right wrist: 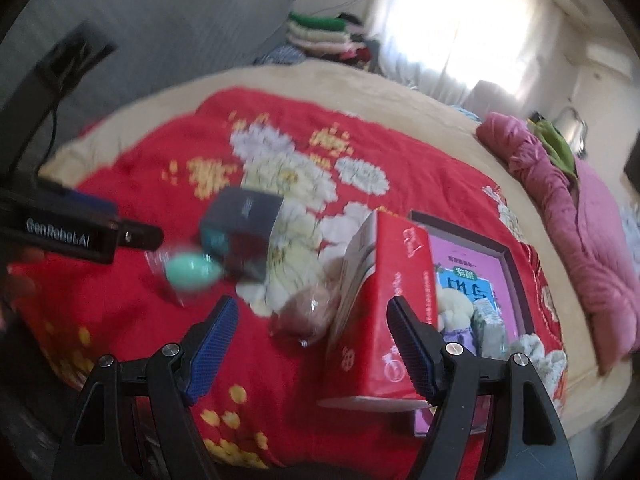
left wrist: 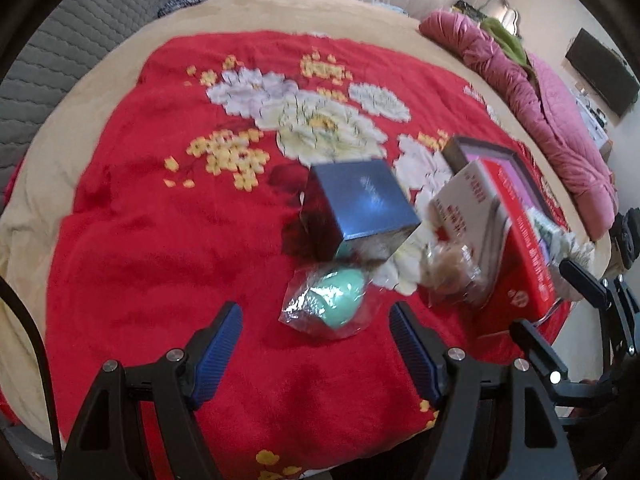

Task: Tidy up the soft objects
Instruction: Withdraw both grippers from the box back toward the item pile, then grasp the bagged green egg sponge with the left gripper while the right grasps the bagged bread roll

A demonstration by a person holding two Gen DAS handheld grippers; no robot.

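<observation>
A mint-green soft egg in a clear bag (left wrist: 330, 304) lies on the red floral blanket (left wrist: 168, 240), just ahead of my open, empty left gripper (left wrist: 316, 322). It also shows in the right wrist view (right wrist: 192, 270). A tan soft object in clear wrap (left wrist: 448, 270) lies between a dark blue box (left wrist: 362, 206) and a red box (left wrist: 520, 264). My right gripper (right wrist: 312, 328) is open and empty, above the tan object (right wrist: 310, 312) and the red box (right wrist: 396, 300). The blue box (right wrist: 240, 220) sits beyond.
A dark-framed tray with a pink lining (right wrist: 476, 268) behind the red box holds white fluffy items (right wrist: 488, 324). A pink quilt (left wrist: 560, 120) lies along the right edge of the bed. Folded clothes (right wrist: 320, 36) are stacked at the back. A grey padded headboard (left wrist: 80, 40) is at left.
</observation>
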